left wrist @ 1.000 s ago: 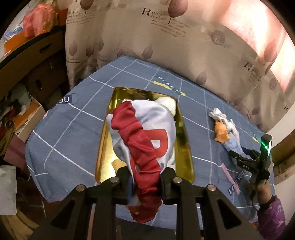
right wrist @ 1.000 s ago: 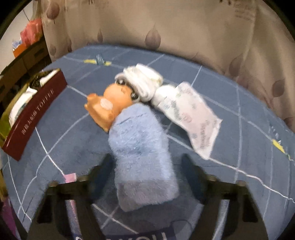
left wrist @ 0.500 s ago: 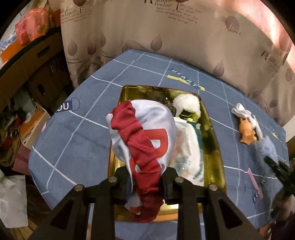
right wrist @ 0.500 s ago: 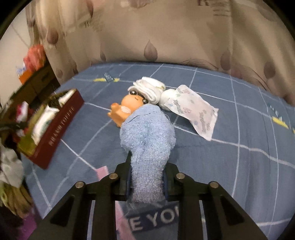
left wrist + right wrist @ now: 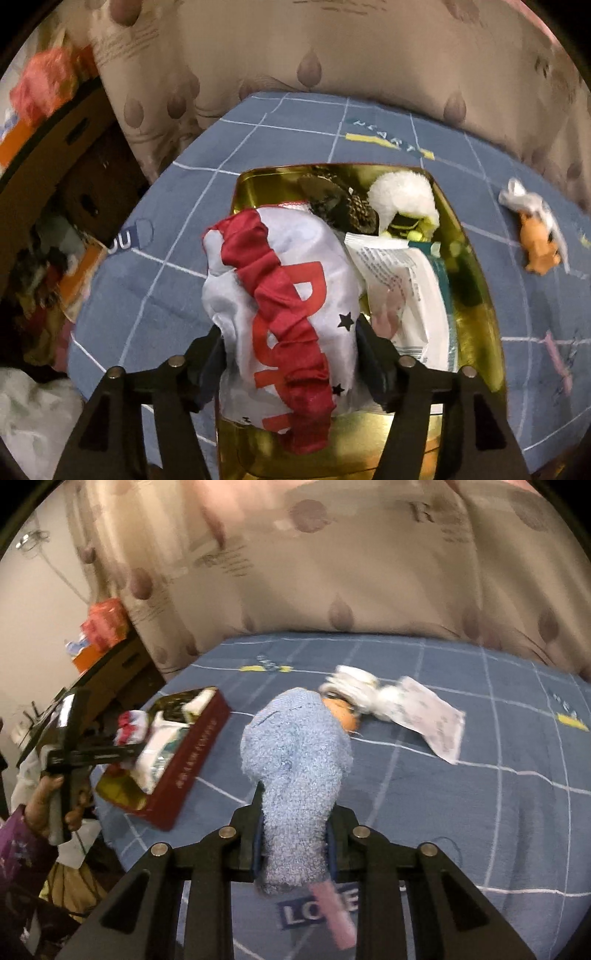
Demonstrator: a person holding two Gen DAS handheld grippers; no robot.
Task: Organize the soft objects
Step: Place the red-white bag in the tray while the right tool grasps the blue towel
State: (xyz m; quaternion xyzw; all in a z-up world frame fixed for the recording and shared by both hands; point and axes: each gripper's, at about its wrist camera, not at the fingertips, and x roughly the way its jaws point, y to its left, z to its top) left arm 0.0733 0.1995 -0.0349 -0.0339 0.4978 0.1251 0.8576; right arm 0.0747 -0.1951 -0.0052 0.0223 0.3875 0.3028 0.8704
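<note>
My left gripper point(image 5: 290, 354) has opened around a white and red satin cloth point(image 5: 284, 306) that rests over the near end of the gold tin point(image 5: 476, 280); the jaws stand wider than before and barely touch it. The tin also holds a white plush point(image 5: 402, 195) and a tissue pack point(image 5: 402, 291). My right gripper point(image 5: 295, 843) is shut on a fluffy blue sock point(image 5: 295, 760), held above the blue tablecloth. An orange toy point(image 5: 345, 718) and a white packet point(image 5: 424, 714) lie beyond it. The tin shows in the right wrist view point(image 5: 192, 764) at left.
A beige leaf-print curtain point(image 5: 332, 572) hangs behind the table. A wooden cabinet point(image 5: 55, 147) and clutter stand at the left edge. A pink strip point(image 5: 332, 912) lies near the front. The orange toy also shows at right in the left wrist view point(image 5: 539, 247).
My left jaws have spread apart, loosening on the satin cloth over the tin. My right gripper closed on the blue sock, lifted it and swung left toward the tin.
</note>
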